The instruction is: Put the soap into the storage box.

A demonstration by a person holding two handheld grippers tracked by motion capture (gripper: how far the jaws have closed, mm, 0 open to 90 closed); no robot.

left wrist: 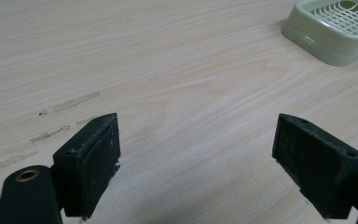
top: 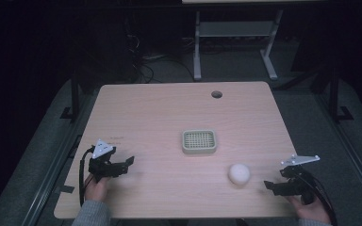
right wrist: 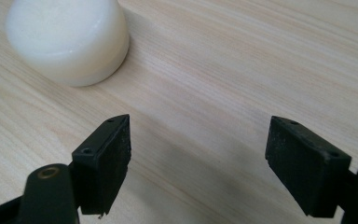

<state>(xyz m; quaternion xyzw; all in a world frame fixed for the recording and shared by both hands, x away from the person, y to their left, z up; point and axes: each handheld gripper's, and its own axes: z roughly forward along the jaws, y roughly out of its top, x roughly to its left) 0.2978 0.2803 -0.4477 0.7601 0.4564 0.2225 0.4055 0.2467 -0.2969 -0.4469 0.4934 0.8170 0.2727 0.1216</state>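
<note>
Right claw (top: 269, 184): it was held low over the tabletop (top: 160, 113), jaws spread wide with nothing between them.
Left claw (top: 126, 165): it too was held spread and empty, well apart from the right claw.
Soap (top: 239, 173): a white round bar was seen lying flat just ahead of the right claw and a little to its left, apart from both jaws; in the right gripper view (right wrist: 70, 39) it lay beyond the left jaw tip.
Soap dish (top: 199, 141): a pale green slatted dish was found ahead of the left claw and off to its right, farther out from the right claw than the soap.
Risk, slip: the bar's smooth curved side could be squeezed out from between the pads if it were gripped off-centre.
Risk, push: the bar could be shoved across the wood if one jaw were brought against it first.
Risk, placement: the dish, probably light, could be nudged by a low approach.
Surface: pale wood grain was seen, with faint scuff marks (left wrist: 65, 105) beside the left claw.
Room: it was dim; a desk frame (top: 235, 42) and cables were made out beyond the tabletop's far edge.
</note>
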